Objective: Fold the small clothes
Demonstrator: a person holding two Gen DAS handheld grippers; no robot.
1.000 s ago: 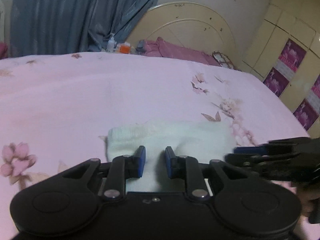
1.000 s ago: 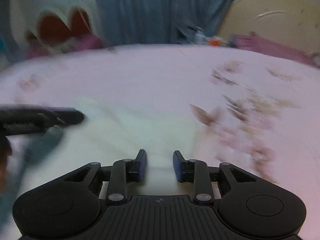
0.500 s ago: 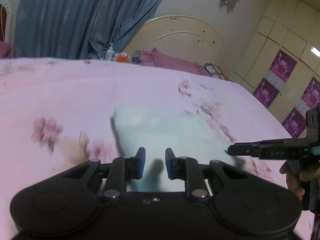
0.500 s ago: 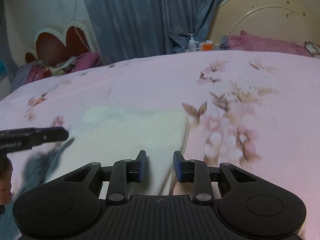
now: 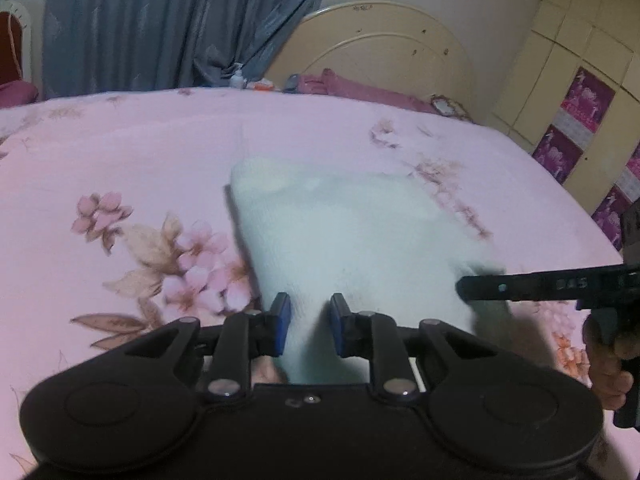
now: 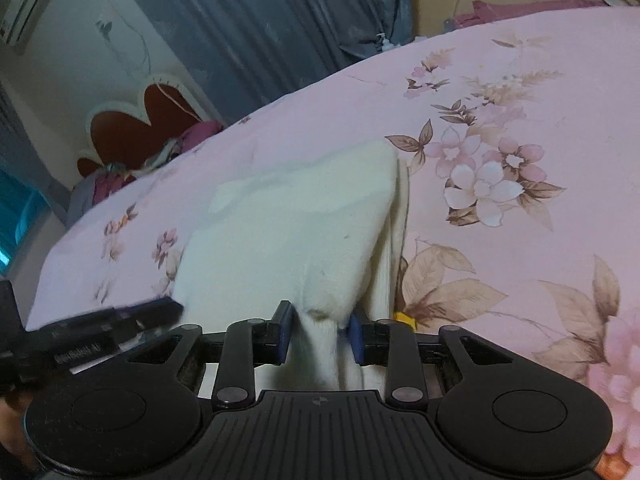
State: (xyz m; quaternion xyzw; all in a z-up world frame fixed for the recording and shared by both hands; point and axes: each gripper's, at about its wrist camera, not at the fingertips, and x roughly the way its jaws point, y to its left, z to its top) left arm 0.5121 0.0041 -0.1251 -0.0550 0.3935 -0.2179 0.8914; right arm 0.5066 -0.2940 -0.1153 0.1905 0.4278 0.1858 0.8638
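A small white knitted garment (image 5: 352, 236) lies on the pink flowered bedspread (image 5: 120, 160). My left gripper (image 5: 307, 330) is shut on its near edge, with cloth between the blue pads. My right gripper (image 6: 320, 334) is shut on the garment's near right corner (image 6: 296, 240) and lifts the cloth, which rises in a fold between the pads. The right gripper also shows in the left wrist view (image 5: 460, 290) at the garment's right corner. The left gripper shows in the right wrist view (image 6: 176, 312) at the garment's left side.
A cream headboard (image 5: 380, 60) and a pink pillow (image 5: 360, 90) stand at the bed's far end. Blue curtains (image 5: 180, 24) hang behind. Cream wardrobes (image 5: 580, 80) line the right wall. A heart-shaped chair (image 6: 136, 124) stands beyond the bed's left edge.
Both grippers have come down onto the garment's near edge and hold cloth between their pads. The right gripper has tilted and raised its corner into a fold.
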